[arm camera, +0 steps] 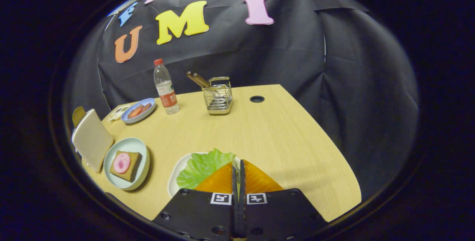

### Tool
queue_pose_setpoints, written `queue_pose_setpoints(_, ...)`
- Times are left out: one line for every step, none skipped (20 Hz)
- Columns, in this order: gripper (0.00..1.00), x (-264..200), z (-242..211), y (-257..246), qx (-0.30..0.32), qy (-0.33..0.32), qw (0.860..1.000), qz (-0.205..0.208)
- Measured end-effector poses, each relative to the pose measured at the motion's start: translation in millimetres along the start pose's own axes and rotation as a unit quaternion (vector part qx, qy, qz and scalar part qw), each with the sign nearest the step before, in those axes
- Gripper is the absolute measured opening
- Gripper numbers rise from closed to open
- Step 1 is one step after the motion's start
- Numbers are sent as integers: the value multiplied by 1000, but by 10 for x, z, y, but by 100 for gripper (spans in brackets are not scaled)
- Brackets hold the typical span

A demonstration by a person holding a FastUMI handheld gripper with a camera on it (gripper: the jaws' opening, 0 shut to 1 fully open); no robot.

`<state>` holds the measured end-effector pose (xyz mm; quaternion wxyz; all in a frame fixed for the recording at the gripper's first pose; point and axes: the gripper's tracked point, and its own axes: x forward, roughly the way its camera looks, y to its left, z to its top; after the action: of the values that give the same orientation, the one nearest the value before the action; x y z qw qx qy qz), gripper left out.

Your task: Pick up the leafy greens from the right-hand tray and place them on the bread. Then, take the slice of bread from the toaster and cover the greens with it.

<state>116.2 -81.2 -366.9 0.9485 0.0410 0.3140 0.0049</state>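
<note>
A green lettuce leaf lies on a white tray near the table's front edge. My gripper is right over it, fingers closed together, with the leaf's right edge running in between them at the tips. To the left of the tray, a pale green plate holds a brown bread slice topped with a round pink slice of ham. Further left stands a white toaster, and a brown bread slice pokes out of its far end.
At the back of the wooden table stand a water bottle, a wire basket with wooden sticks in it, and a blue plate of red food. A cable hole sits beyond the basket. The table's edge curves away on the right.
</note>
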Motion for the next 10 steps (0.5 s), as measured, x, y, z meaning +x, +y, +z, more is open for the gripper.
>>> queue_pose_setpoints(0, -54, 87, 46, -1, -4, 1000, 3)
queue_pose_setpoints(0, -102, 159, 110, -3, -10, 1000, 6)
queue_pose_setpoints(0, -156, 249, 181, -6, -15, 1000, 8)
queue_pose_setpoints(0, -213, 316, 238, -10, -19, 1000, 9)
queue_pose_setpoints(0, -279, 378, 309, -10, -22, 1000, 11)
queue_pose_setpoints(0, -322, 430, 390, -10, -25, 1000, 12)
queue_pose_setpoints(0, -374, 480, 464, -14, -28, 999, 12)
queue_pose_setpoints(0, -417, 514, 547, -17, -31, 999, 11)
queue_pose_setpoints(0, -464, 560, 638, -19, -33, 999, 10)
queue_pose_setpoints(0, -511, 587, 751, -18, -34, 999, 12)
